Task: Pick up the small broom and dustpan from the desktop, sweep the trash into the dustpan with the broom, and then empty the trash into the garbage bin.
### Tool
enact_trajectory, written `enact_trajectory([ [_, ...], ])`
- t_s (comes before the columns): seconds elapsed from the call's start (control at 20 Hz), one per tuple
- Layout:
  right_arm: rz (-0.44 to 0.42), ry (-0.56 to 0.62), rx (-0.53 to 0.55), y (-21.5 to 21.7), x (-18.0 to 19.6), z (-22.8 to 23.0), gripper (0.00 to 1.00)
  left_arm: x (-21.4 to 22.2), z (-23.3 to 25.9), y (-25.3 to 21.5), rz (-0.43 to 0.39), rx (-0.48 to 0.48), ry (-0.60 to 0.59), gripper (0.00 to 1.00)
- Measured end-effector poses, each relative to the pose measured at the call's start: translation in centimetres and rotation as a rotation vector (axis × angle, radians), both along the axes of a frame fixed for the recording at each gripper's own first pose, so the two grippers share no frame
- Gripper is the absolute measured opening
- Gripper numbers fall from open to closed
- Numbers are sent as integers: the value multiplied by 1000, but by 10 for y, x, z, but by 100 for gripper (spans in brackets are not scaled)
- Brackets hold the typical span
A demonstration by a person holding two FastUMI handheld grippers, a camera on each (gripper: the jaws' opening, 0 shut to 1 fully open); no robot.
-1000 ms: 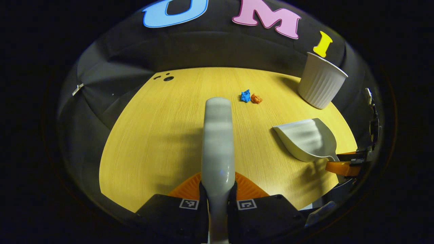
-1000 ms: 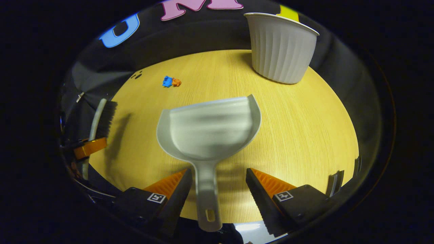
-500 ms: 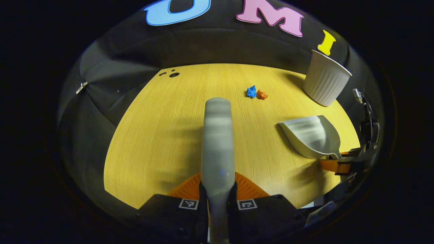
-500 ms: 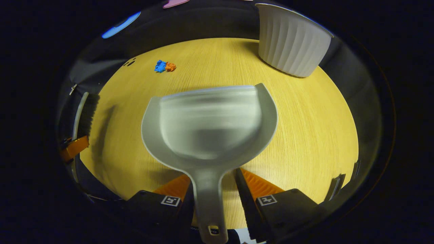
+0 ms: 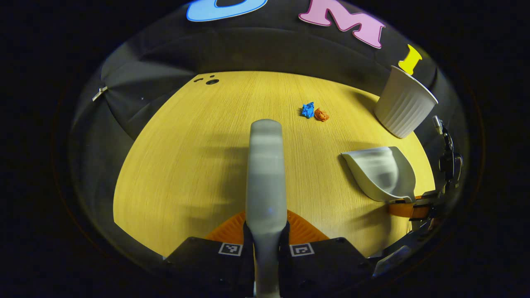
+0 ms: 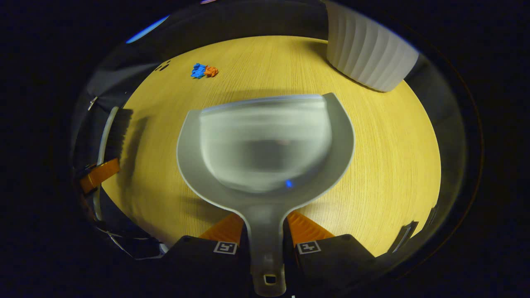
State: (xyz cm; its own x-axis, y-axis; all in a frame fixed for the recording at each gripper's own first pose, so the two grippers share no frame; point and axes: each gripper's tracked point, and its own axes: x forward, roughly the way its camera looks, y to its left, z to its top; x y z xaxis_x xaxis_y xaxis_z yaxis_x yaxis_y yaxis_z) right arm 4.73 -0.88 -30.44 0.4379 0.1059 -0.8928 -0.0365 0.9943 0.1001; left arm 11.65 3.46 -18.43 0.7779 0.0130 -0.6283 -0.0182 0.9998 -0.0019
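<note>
Pinching broom (image 5: pixel 265 174) in left gripper (image 5: pixel 265 234) and dustpan (image 6: pixel 265 145) handle in right gripper (image 6: pixel 265 236), set dustpan lip flat beside trash (image 5: pixel 314 112) before sweeping.

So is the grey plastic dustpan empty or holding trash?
Empty: the grey plastic dustpan has a bare scoop; the blue and orange crumpled scraps lie on the wooden desktop.

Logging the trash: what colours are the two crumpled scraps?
The scraps: one blue, one orange, clearest in the left gripper view.

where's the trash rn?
The trash, a blue and an orange scrap touching, lies on the far table, left of the bin in the left gripper view and beyond the dustpan in the right gripper view.
</note>
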Motion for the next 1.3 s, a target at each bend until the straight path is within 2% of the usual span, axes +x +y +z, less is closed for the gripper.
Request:
enact_trajectory([
  [0.05, 4, -2, 7, 1, 1, 1, 34, 5, 1, 1, -4, 9, 2, 27],
  [0.1, 9, -4, 13, 1, 1, 0, 36, 10, 2, 2, -10, 24, 3, 27],
  [0.25, 21, 1, 31, 1, 1, 0, 35, 31, 10, 6, -26, 73, 5, 28],
  [0.4, 76, -5, 4, -3, 2, 0, 35, 55, 16, 5, -44, 104, 10, 27],
  [0.7, 135, -22, 7, -18, 11, 16, 34, 115, 18, -3, -130, 171, 50, 27],
  [0.95, 163, -41, 12, -29, 24, 36, 35, 176, 31, -4, -161, 244, 59, 27],
  [1.1, 174, -35, 21, -36, 29, 39, 34, 209, 37, -9, -226, 326, 69, 27],
  [1.3, 208, -45, 0, -45, 31, 37, 34, 232, 31, -30, -388, 425, 103, 27],
])
